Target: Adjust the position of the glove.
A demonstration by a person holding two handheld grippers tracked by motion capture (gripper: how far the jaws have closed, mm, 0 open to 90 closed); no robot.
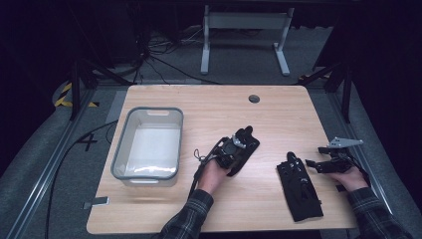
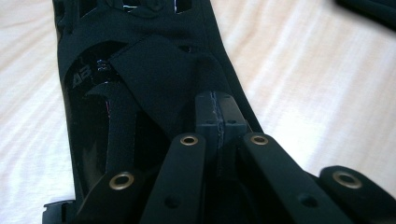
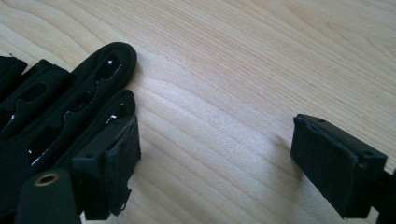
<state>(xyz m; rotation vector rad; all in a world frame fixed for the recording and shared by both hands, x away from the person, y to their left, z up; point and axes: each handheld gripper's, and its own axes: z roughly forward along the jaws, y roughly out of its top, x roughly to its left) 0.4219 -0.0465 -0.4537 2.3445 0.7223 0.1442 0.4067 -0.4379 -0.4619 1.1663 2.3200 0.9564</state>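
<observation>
Two black gloves lie on the wooden table (image 1: 209, 104). One glove (image 1: 245, 144) (image 2: 154, 70) sits at the table's middle, and my left gripper (image 1: 234, 149) (image 2: 217, 109) rests on it. Its jaws are pressed together, pinching a fold of that glove's wrist flap at their tips. The other glove (image 1: 298, 186) (image 3: 51, 102) lies flat at the right front, fingers pointing away. My right gripper (image 1: 314, 163) (image 3: 215, 154) stands open and low over the table, just right of this glove's fingertips. One pad (image 3: 119, 158) is close beside the glove's fingers, the other pad (image 3: 334, 161) is over bare wood.
A grey plastic bin (image 1: 149, 110) stands empty at the table's left. A round cable hole (image 1: 254, 98) sits near the far edge. Beyond the table are a white desk frame (image 1: 244, 30) and floor cables (image 1: 164, 55).
</observation>
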